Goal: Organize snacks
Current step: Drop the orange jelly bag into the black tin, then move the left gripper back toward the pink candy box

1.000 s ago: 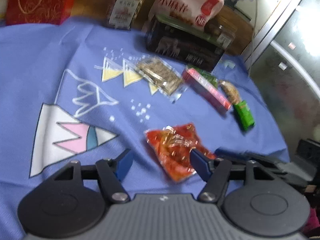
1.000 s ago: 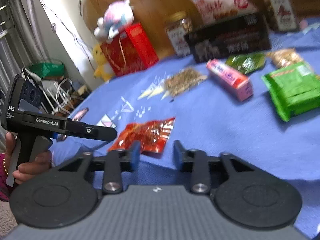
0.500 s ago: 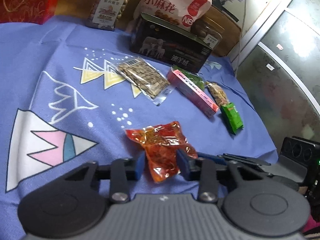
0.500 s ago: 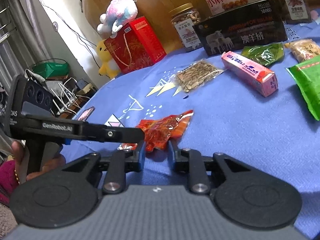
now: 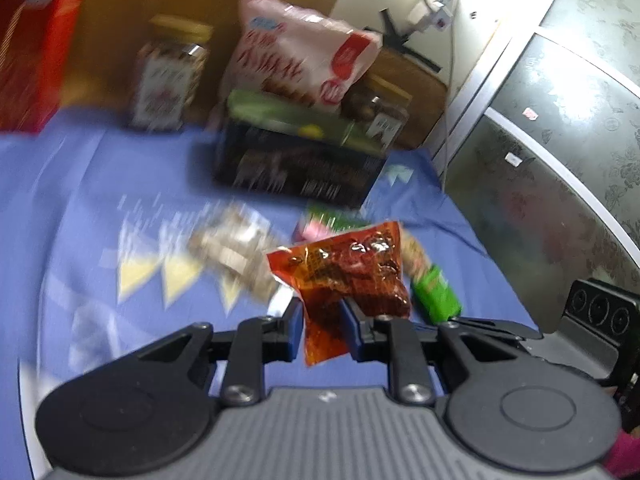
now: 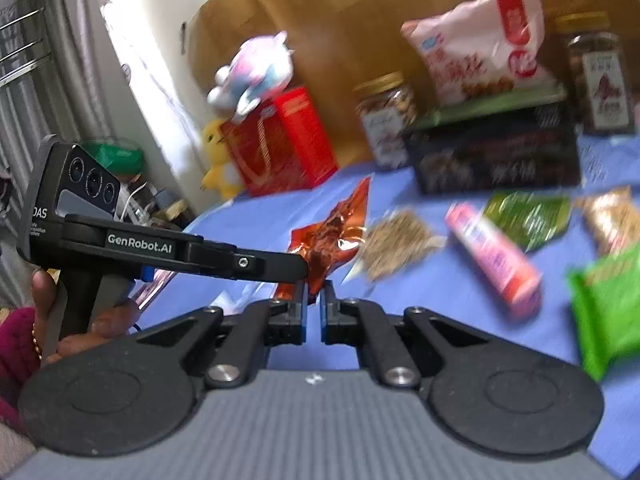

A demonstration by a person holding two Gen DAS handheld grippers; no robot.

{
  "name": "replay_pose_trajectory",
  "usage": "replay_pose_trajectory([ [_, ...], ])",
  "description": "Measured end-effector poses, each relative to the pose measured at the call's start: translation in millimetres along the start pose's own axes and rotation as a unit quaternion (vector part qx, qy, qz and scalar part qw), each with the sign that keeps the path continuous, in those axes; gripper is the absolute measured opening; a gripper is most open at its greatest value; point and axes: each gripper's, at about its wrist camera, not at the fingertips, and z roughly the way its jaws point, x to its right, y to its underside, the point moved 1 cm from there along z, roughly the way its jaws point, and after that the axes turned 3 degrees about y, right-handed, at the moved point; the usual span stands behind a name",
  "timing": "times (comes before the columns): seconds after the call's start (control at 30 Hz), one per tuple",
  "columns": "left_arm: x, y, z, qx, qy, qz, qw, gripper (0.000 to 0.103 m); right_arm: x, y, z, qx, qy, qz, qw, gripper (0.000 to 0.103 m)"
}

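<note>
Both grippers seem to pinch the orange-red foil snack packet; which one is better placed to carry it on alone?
Probably the left gripper: its jaws clamp the orange-red foil snack packet well into its body. The right gripper pinches only a thin corner, a hold that looks likelier to slip.

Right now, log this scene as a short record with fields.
surface: blue cloth
held item: red snack pouch, lifted off the cloth
left gripper: shut on the pouch's lower end
right gripper: shut on a corner of the same pouch
still on cloth: seed packet, pink box, green packet
at back: black box, jar
</note>
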Motion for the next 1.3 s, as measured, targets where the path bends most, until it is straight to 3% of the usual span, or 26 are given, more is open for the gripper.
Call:
replay_pose_trajectory([
  [0.3, 13.8, -116.4, 78.3, 0.047, 0.004, 0.053, 0.9975, 0.020, 63.7, -103.5, 20.6, 0.040, 0.063, 0.007, 0.997, 0.009],
  [0.43, 4.8, -144.7, 126.9, 0.040, -0.002, 0.043, 0.9983, 0.020, 103.1, -131.6, 47.2, 0.037, 0.114, 0.017, 0.993, 0.009],
  [0.53, -1.5, -151.6, 158.5, 0.030, -0.014, 0.033, 0.9989, 0.022, 119.7, -136.0, 62.8, 0.021, 0.154, 0.000, 0.988, 0.016],
  [0.57, -3.6, -151.9, 167.9, 0.024, -0.020, 0.028, 0.9991, 0.022, 122.1, -135.2, 66.1, 0.020, 0.169, -0.007, 0.985, 0.017],
  [0.6, -6.4, -151.9, 173.3, 0.019, -0.026, 0.022, 0.9992, 0.024, 124.3, -133.2, 69.1, 0.019, 0.182, -0.012, 0.983, 0.025],
  [0.63, -7.6, -151.7, 178.1, 0.015, -0.033, 0.019, 0.9992, 0.025, 126.9, -131.8, 70.0, 0.018, 0.196, -0.014, 0.980, 0.040],
  [0.67, -8.4, -151.1, 179.7, 0.013, -0.038, 0.020, 0.9990, 0.026, 128.1, -130.7, 68.0, 0.025, 0.203, -0.013, 0.979, 0.046],
  [0.9, 5.1, -130.3, 130.8, 0.049, -0.036, 0.047, 0.9970, 0.030, 138.4, -121.1, 2.5, 0.080, 0.198, 0.020, 0.977, 0.046],
  [1.0, 7.2, -106.2, 107.6, 0.041, -0.022, 0.044, 0.9979, 0.030, 142.6, -102.3, -23.7, 0.063, 0.193, 0.062, 0.977, 0.047],
  [1.1, -2.1, -77.5, 89.0, 0.026, -0.044, 0.031, 0.9982, 0.030, 133.2, -78.3, -39.3, 0.047, 0.164, 0.092, 0.981, 0.047],
  [1.3, -43.1, -27.5, 42.8, 0.013, -0.097, -0.038, 0.9945, 0.030, 80.4, -42.3, -36.8, 0.010, 0.107, 0.044, 0.993, 0.047],
])
